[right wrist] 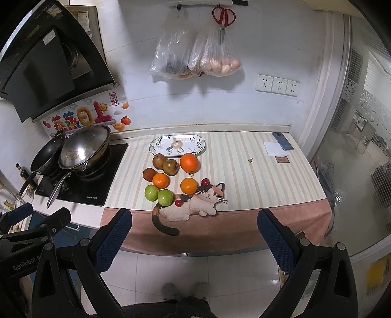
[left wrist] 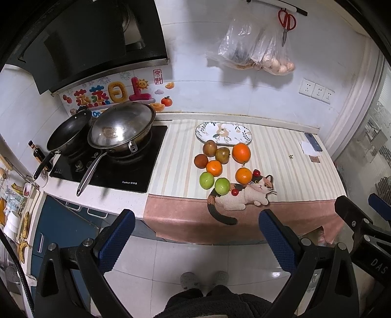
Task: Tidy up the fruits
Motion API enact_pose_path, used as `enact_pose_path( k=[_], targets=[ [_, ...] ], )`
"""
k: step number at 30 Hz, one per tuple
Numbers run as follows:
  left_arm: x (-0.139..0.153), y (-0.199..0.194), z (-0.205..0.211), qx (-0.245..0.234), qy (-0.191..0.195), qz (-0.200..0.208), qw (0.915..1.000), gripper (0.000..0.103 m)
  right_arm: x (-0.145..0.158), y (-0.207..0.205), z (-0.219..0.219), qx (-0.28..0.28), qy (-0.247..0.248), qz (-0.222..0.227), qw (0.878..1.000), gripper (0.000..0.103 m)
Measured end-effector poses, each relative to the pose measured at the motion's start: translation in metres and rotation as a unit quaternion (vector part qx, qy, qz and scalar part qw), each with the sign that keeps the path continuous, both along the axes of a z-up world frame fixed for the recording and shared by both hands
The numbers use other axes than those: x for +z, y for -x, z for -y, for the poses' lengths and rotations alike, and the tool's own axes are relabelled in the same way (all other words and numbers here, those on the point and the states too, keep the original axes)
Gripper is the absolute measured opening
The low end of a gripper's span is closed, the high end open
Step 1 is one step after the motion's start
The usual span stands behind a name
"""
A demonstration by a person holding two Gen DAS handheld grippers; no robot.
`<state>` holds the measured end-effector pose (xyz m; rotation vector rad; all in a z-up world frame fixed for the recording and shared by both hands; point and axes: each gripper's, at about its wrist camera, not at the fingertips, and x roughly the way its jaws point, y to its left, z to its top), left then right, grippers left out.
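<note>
Two grippers, left (left wrist: 196,228) and right (right wrist: 194,227), are held spread wide and empty above the floor, short of the counter (right wrist: 244,159). Beyond them, fruits (right wrist: 171,178) are clustered on the striped mat. Behind the fruits an oval plate (right wrist: 158,146) is laid empty, its long axis running left to right.

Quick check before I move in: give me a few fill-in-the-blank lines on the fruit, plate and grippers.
1. The oval plate holds ___ fruit.
2. The number of green fruits on the cloth is ___.
3. Both the left gripper and right gripper have jaws that are ___.
4. The scissors hang on the ___.

Missing words: no; two; open; wall
</note>
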<state>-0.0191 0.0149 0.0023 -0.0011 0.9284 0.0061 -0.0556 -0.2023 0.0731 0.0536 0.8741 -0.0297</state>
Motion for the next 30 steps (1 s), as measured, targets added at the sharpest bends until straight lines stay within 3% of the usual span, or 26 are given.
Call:
enact_pose_path(
  k=[27, 30],
  targets=[
    [0.0, 0.0, -0.01, 0.009, 0.006, 0.002, 0.9999, 0.103, -0.001, -0.001, -0.004, 0.004, -0.004, -0.001, 1.0, 0.103],
    [-0.001, -0.015, -0.011, 0.018, 0.007, 0.0, 0.9998, 0.103, -0.004, -0.006, -0.002, 0.003, -0.013, -0.003, 1.0, 0.103]
  ],
)
